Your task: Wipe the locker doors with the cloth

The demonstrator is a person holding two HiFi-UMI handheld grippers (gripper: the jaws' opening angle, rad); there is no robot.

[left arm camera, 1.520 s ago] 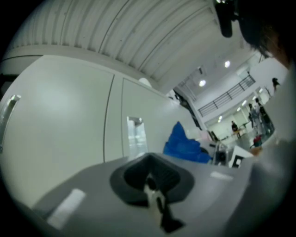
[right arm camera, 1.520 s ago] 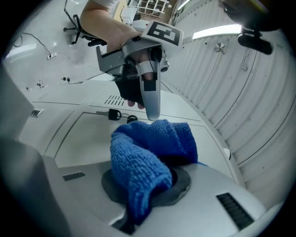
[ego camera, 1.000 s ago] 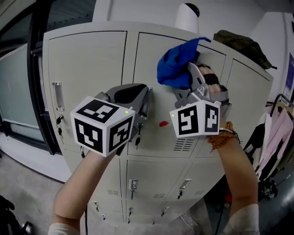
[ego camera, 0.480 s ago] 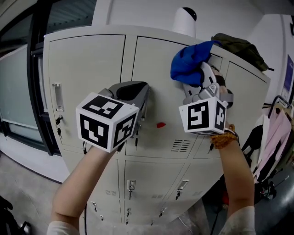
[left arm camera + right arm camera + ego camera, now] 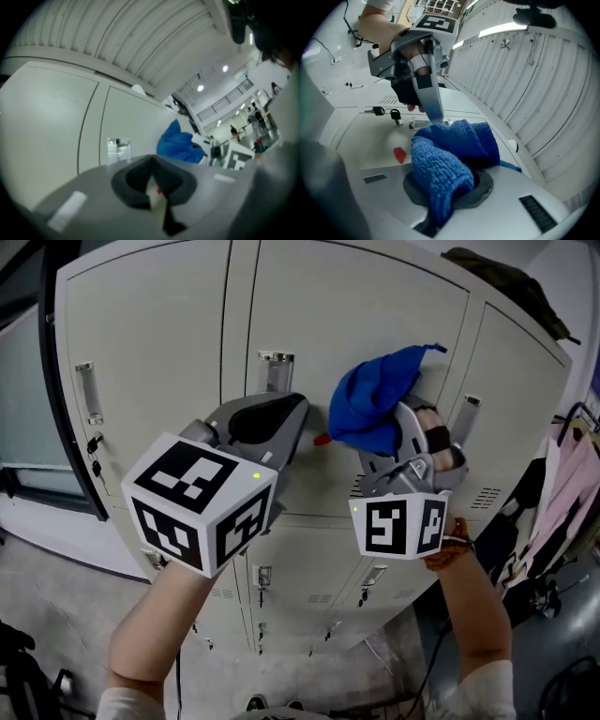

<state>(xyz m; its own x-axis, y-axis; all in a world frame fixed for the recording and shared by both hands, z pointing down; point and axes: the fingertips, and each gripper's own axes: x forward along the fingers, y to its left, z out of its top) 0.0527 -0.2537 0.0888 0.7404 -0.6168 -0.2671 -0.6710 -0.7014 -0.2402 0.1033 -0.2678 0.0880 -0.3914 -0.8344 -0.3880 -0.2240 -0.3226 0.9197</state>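
Far left, the pale grey metal locker door (image 5: 141, 352) with its chrome pull (image 5: 88, 392) and hanging keys (image 5: 94, 442) has no tool on it. Left gripper (image 5: 284, 427) is held up just off the middle locker door (image 5: 347, 315), below that door's chrome handle (image 5: 275, 369). Its own view shows the dark pads drawn together at the tips with nothing between them. Judged to be idling as a spare, parked close but out of the wiping path. A small red mark (image 5: 322, 439) sits on the door between the two tools; what it is cannot be told. Blue terry cloth (image 5: 375, 404) is bunched into a wad and pressed to the middle door, right of the handle and just above the red mark. Right gripper (image 5: 401, 432) is clamped on the wad's lower part, so most of the fabric bulges ahead of the jaws. That keeps soft cloth, not metal, against the paint, and gives a broad contact patch. The wrist is angled up, probably to lean weight into the panel. The right-hand door (image 5: 511, 399) is bare of cloth; by this, wiping looks mid-course. Pink garments (image 5: 572, 488) hang beyond.
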